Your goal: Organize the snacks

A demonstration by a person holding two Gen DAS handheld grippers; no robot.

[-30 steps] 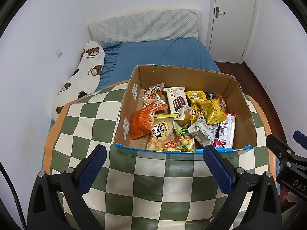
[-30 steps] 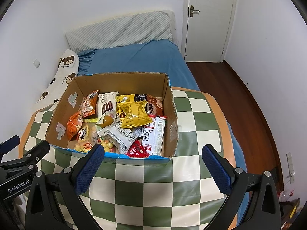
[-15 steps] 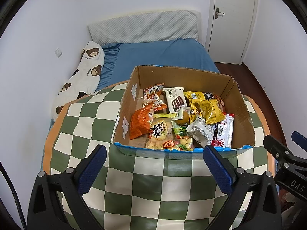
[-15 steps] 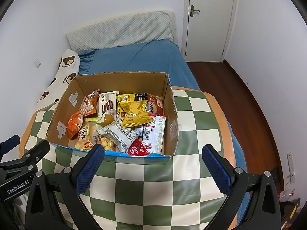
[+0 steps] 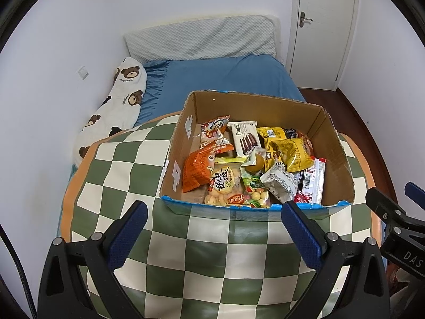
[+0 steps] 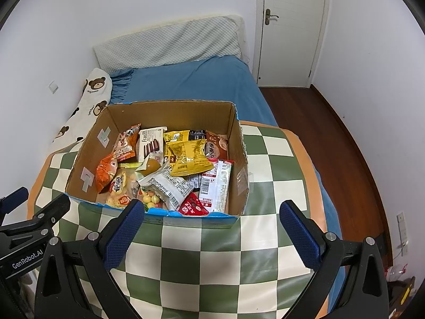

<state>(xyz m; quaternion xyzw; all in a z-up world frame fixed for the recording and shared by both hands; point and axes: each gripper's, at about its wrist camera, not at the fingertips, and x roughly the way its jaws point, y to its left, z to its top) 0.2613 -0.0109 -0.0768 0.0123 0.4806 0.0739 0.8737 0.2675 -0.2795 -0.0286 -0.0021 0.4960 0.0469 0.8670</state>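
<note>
Left wrist view: cardboard box (image 5: 334, 148) on the green-checked tablecloth (image 5: 207, 260), heaped with snack packets; orange packet (image 5: 198, 171) against the left wall, Franzzi biscuit pack (image 5: 245, 141) at the back, yellow bag (image 5: 290, 154) uppermost. Left gripper (image 5: 213, 232): jaws spread wide, empty, short of the box's near rim. Right wrist view: right gripper (image 6: 212, 232), likewise wide and empty; silver-white packet (image 6: 170, 186) and red sachet (image 6: 192, 206) nearest. Risk, as judged: loose overlapping wrappers may slide or come up in pairs; a hard pinch could crush the biscuits.
</note>
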